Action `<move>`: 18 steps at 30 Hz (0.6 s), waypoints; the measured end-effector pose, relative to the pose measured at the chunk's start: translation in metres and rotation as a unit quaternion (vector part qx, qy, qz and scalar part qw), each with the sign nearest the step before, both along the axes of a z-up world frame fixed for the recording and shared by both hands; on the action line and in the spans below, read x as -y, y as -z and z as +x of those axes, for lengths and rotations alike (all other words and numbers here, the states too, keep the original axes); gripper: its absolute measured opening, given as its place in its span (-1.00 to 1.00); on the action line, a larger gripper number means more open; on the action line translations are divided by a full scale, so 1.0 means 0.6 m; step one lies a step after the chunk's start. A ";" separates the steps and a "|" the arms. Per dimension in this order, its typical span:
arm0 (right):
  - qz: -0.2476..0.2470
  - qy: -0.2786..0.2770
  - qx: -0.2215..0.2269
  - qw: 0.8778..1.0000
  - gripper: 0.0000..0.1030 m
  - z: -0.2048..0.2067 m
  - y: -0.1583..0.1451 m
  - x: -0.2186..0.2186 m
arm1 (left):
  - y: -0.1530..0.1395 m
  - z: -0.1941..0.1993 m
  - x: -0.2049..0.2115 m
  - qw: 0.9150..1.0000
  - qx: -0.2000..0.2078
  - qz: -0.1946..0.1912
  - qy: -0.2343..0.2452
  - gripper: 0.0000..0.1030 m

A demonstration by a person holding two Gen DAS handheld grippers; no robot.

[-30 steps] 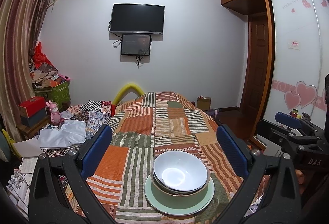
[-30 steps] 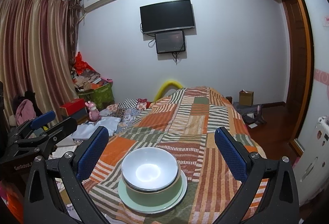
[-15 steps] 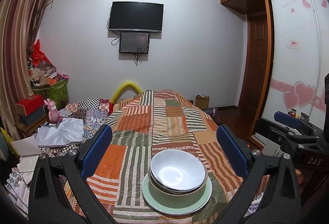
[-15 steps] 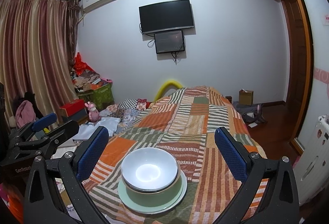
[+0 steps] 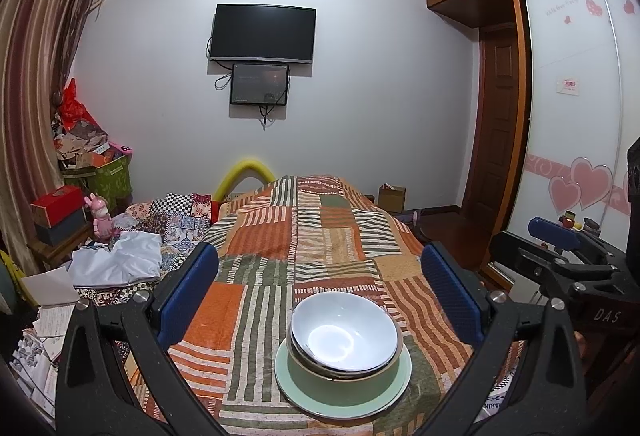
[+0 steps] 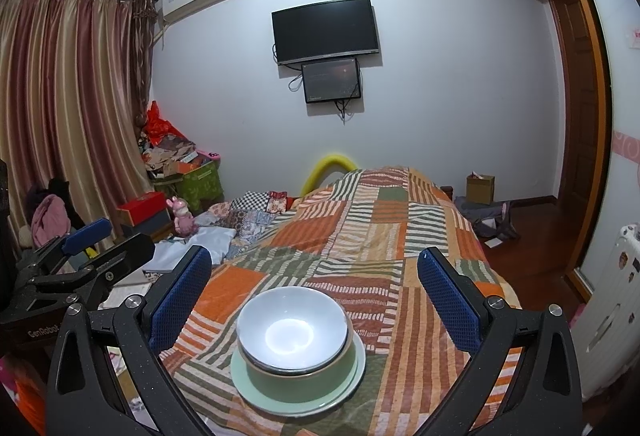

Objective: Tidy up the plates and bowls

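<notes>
On the patchwork bedspread point(image 5: 256, 300), a white bowl point(image 5: 344, 332) nests in a green bowl point(image 5: 344, 382) on a green plate point(image 5: 296, 392). Both claws, left point(image 5: 320, 296) and right point(image 6: 314, 294), gape wide, empty, stack just ahead between each pair, roughly equally near.

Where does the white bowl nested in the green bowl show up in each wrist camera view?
Left wrist view: the white bowl sits low and right of centre, between the open left gripper fingers.
Right wrist view: the white bowl sits low and left of centre, nearer the left finger.
Shared landmark: the black wall television.
</notes>
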State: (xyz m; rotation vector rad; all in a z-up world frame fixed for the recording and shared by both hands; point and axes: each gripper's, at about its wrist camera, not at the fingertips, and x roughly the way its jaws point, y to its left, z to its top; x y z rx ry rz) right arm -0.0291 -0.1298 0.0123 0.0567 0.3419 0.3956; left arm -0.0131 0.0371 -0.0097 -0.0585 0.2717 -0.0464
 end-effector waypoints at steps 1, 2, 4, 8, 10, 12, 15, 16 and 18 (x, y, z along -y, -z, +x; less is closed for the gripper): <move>0.000 0.000 0.000 1.000 1.00 0.000 -0.001 0.000 | 0.000 0.000 0.000 1.000 0.000 0.000 0.000 1.00; -0.001 0.000 0.001 1.000 1.00 0.001 0.000 0.000 | 0.000 0.000 0.000 1.000 0.000 -0.001 0.000 1.00; -0.001 0.001 0.002 1.000 1.00 0.001 0.000 0.000 | 0.000 0.001 0.001 1.000 0.000 0.000 -0.001 1.00; -0.002 0.002 0.002 1.000 1.00 0.000 0.002 0.000 | 0.000 0.001 0.000 1.000 -0.001 -0.003 0.002 1.00; -0.002 0.003 0.003 1.000 1.00 0.001 0.001 0.000 | 0.000 0.002 0.000 1.000 -0.001 -0.005 0.004 1.00; -0.002 0.004 0.003 1.000 1.00 0.001 0.003 0.000 | -0.001 0.003 0.000 1.000 -0.001 -0.005 0.008 1.00; -0.001 0.004 0.003 1.000 1.00 0.001 0.004 0.000 | -0.001 0.001 0.003 1.000 0.001 -0.002 0.008 1.00; -0.001 0.004 0.004 1.000 1.00 0.001 0.004 0.000 | -0.001 0.000 0.004 1.000 0.002 -0.001 0.008 1.00; 0.000 0.005 0.003 1.000 1.00 0.003 0.003 0.001 | -0.001 0.000 0.004 1.000 0.003 -0.001 0.009 1.00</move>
